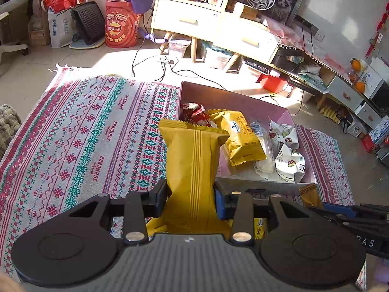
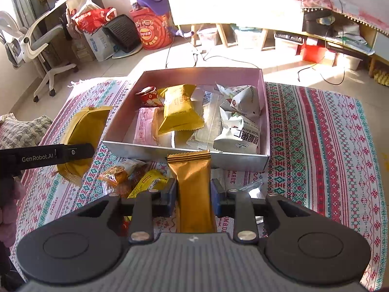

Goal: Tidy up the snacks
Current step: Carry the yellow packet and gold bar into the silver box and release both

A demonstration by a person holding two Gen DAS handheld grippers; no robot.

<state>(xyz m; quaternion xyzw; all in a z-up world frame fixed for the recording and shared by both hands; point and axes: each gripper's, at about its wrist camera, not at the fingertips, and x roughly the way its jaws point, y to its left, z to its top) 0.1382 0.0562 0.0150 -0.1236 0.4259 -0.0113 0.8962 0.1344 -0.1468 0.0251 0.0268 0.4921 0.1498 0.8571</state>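
Note:
My left gripper is shut on a large yellow snack packet, held above the patterned cloth just left of the pink box. In the right wrist view that same yellow packet hangs from the left gripper at the left. My right gripper is shut on a slim golden-orange bar packet, lifted just in front of the pink box. Inside the box lie a yellow packet, a pink packet, white packets, clear wrappers and a red one.
Loose snacks lie on the patterned cloth in front of the box, left of my right gripper. Beyond the table edge are a red Lay's tub, bags, an office chair, cables on the floor and shelving.

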